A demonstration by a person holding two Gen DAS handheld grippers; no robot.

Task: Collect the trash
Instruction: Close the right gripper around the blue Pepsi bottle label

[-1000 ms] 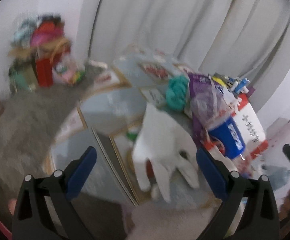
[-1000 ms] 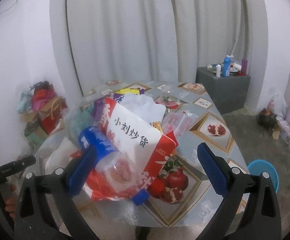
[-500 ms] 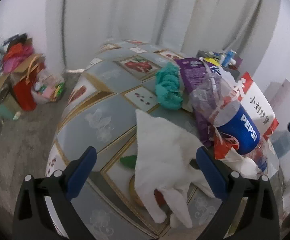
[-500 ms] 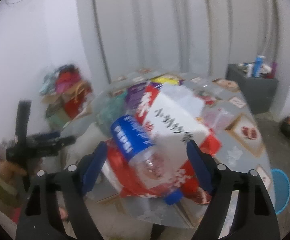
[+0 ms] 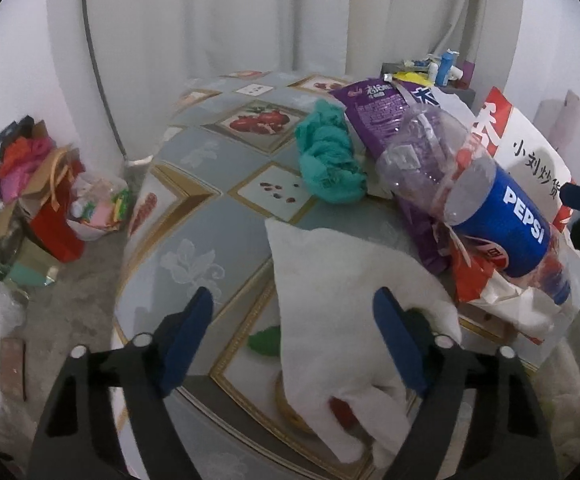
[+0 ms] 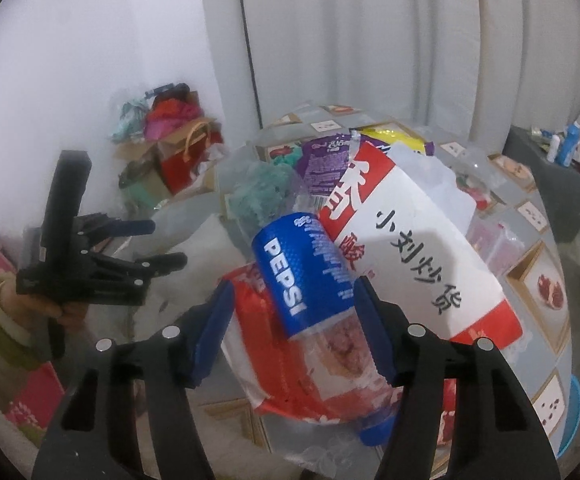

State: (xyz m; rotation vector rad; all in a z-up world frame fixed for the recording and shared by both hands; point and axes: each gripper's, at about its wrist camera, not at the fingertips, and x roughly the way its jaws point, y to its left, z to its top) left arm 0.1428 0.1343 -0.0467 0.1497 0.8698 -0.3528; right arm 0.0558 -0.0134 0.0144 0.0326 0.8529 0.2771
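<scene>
A heap of trash lies on a round table (image 5: 193,240). An empty Pepsi bottle (image 6: 310,280) lies on a red and white snack bag (image 6: 422,248). My right gripper (image 6: 294,332) is open, its fingers on either side of the bottle. A white plastic bag (image 5: 342,292) hangs over the near table edge. My left gripper (image 5: 294,328) is open, with the white bag's near part between its fingers. A teal crumpled cloth (image 5: 326,160) and a purple snack bag (image 5: 386,116) lie behind. The Pepsi bottle (image 5: 502,216) also shows in the left wrist view.
A pile of bags and boxes (image 5: 37,184) stands on the floor by the left wall. A grey cabinet (image 6: 558,184) with bottles stands at the back right. A blue basin (image 6: 574,416) sits on the floor at the right. Curtains hang behind the table.
My right gripper has moved in over the Pepsi bottle and narrowed around it. My left gripper has moved closer to the white bag and its fingers have narrowed.
</scene>
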